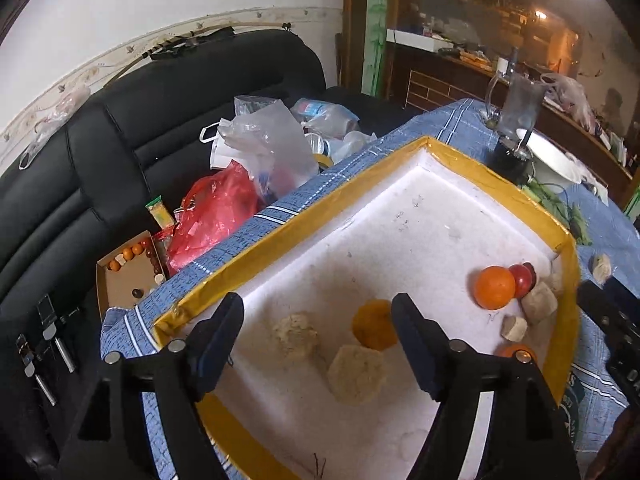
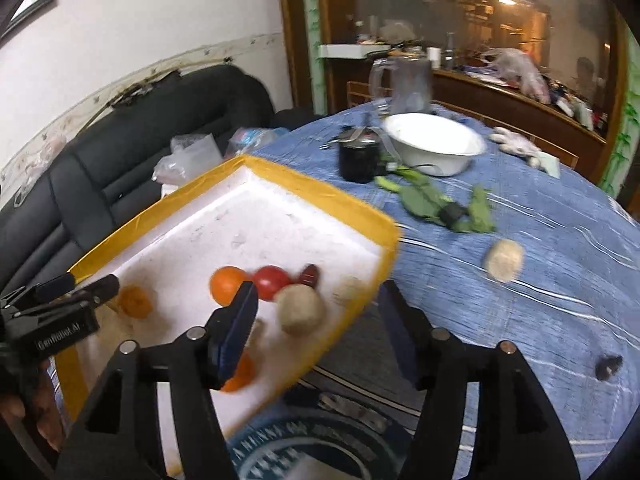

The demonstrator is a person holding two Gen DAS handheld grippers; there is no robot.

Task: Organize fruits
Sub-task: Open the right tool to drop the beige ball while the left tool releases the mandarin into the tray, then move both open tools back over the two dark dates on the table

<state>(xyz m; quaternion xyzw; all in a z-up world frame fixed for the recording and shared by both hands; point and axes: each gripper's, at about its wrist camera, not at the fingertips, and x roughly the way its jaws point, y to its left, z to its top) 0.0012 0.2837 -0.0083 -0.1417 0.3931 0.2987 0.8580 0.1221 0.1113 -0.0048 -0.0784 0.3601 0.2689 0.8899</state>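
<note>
Left wrist view: the left tool point(image 1: 318, 312) hangs with fingers apart over the yellow-rimmed foam tray point(image 1: 288, 236); an orange point(image 1: 495, 287) and tomato point(image 1: 522, 280) sit near its right edge.

Right wrist view: the right tool point(image 2: 320, 304), fingers apart and empty, straddles the tray's near corner; one pale round fruit point(image 2: 503, 260) lies apart on the worktop point(image 2: 540, 280).

Left gripper point(image 1: 318, 314) open over foam tray point(image 1: 400, 208), orange point(image 1: 495, 287) inside

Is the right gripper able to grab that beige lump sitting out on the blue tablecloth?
Probably yes. The right gripper is open and empty, and the beige lump lies alone on the blue tablecloth, outside the yellow-rimmed foam tray, with bare cloth in between. It would need to swing right.
</note>
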